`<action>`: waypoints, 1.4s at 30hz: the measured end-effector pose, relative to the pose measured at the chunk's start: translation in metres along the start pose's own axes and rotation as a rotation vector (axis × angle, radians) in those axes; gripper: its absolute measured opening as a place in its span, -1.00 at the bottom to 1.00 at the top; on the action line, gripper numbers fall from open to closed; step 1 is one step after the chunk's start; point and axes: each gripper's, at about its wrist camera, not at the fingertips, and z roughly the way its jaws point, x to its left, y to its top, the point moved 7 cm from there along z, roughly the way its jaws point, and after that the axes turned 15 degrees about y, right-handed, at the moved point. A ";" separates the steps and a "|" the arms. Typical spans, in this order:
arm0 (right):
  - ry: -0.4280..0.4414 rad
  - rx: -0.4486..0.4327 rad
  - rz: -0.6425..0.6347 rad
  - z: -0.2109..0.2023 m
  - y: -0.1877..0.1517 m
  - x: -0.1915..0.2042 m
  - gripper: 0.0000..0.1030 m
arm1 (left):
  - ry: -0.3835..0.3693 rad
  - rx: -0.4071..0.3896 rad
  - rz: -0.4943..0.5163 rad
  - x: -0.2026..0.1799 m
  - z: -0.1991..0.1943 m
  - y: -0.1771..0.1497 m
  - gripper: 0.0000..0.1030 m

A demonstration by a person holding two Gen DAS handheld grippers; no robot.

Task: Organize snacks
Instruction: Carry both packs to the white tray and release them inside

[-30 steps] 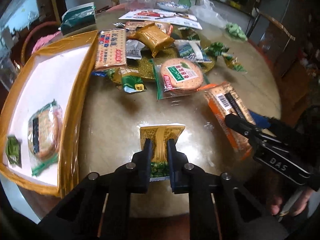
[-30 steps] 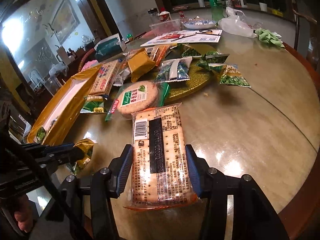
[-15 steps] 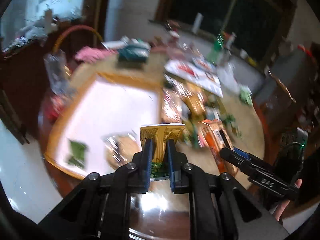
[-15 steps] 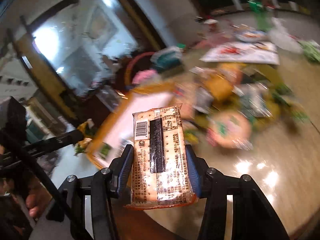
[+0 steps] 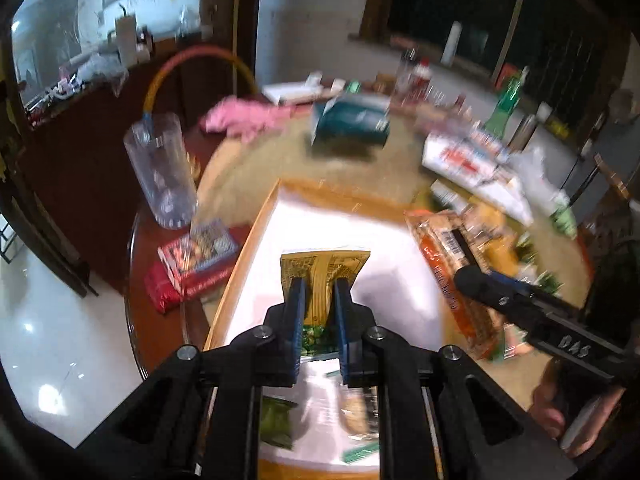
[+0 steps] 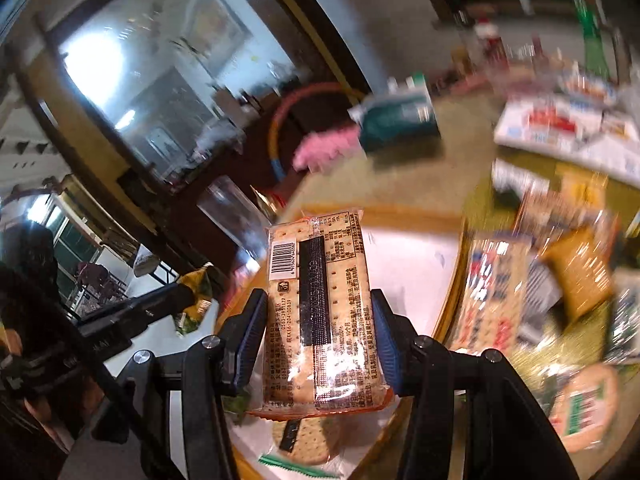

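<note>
Round tan table [image 5: 256, 168] below, and near to far: left gripper [image 5: 319, 316] pinches a gold packet [image 5: 325, 268] over the white tray [image 5: 384, 240], ready to drop, while at three o'clock the right gripper [image 6: 318, 340] clamps a cracker pack [image 6: 320, 304] tray-bound too.

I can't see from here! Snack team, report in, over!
Left tongs shut on gold pea packet. Right tongs shut on cracker pack. Both over white tray; two snacks already inside. Nothing blocking, over.
</note>
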 end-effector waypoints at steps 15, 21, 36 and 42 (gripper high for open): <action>-0.195 0.147 -0.028 0.068 -0.024 -0.021 0.22 | -0.023 0.198 -0.014 0.008 0.085 -0.043 -0.41; -0.062 0.036 0.002 0.017 -0.016 -0.006 0.35 | -0.024 0.128 -0.115 0.024 0.050 -0.038 0.15; -0.213 -0.136 0.138 -0.163 -0.079 -0.096 0.41 | -0.170 0.000 0.149 -0.143 -0.058 -0.103 0.48; -0.214 -0.062 0.166 -0.156 -0.065 -0.136 0.43 | -0.178 0.027 0.155 -0.157 -0.057 -0.110 0.48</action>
